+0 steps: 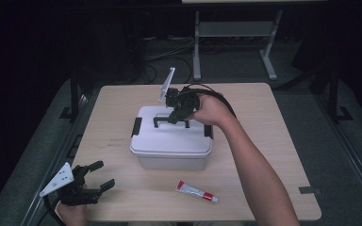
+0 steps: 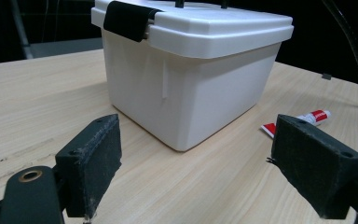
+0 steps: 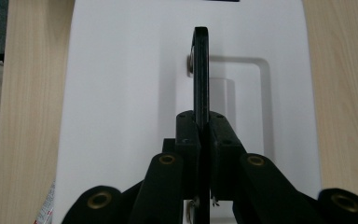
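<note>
A white lidded box (image 1: pixel 169 146) stands in the middle of the wooden table (image 1: pixel 273 122), with black latches on its ends (image 2: pixel 126 18). Its black carry handle (image 3: pixel 201 70) stands upright over the lid (image 3: pixel 121 93). My right gripper (image 3: pixel 204 126) comes down from above and is shut on that handle; in the high view the right gripper (image 1: pixel 175 117) sits over the lid's far side. My left gripper (image 1: pixel 102 174) rests low near the table's front left corner, open and with nothing in it. From the left gripper view the box (image 2: pixel 191 84) is just ahead of the open left gripper (image 2: pixel 200 156).
A red-and-white tube (image 1: pixel 196 192) lies on the table in front of the box, to its right; the tube (image 2: pixel 303 121) is also beyond my left gripper's right jaw. A metal stand (image 1: pixel 231 33) rises behind the table on the dark floor.
</note>
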`<state>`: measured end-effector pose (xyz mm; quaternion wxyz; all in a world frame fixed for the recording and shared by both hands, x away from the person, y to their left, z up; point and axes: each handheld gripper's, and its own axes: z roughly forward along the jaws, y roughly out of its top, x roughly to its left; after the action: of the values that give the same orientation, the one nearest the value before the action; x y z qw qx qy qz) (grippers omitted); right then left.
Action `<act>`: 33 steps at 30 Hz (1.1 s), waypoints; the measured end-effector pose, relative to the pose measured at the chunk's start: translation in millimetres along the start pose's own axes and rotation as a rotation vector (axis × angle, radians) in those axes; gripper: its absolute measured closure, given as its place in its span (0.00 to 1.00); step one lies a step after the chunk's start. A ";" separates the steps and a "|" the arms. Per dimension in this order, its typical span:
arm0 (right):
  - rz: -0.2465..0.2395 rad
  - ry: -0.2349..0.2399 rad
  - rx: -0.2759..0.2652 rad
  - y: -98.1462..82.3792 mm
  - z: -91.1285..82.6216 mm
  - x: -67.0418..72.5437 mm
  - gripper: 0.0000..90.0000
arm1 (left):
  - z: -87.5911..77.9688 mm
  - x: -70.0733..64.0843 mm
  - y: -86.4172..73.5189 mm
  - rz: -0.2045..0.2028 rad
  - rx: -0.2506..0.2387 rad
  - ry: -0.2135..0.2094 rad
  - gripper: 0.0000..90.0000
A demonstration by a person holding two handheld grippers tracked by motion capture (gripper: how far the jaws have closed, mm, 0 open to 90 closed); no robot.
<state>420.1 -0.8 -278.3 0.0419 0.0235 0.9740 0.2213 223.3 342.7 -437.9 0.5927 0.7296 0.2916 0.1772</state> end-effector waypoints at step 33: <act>-0.013 -0.033 -0.062 -1.9 -28.8 7.5 0.93 | 0.1 -1.3 0.9 0.007 -0.001 0.002 0.17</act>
<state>410.0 -14.5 -253.8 0.0600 0.0192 0.9661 0.2505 222.5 341.7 -437.0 0.5920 0.7303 0.2893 0.1801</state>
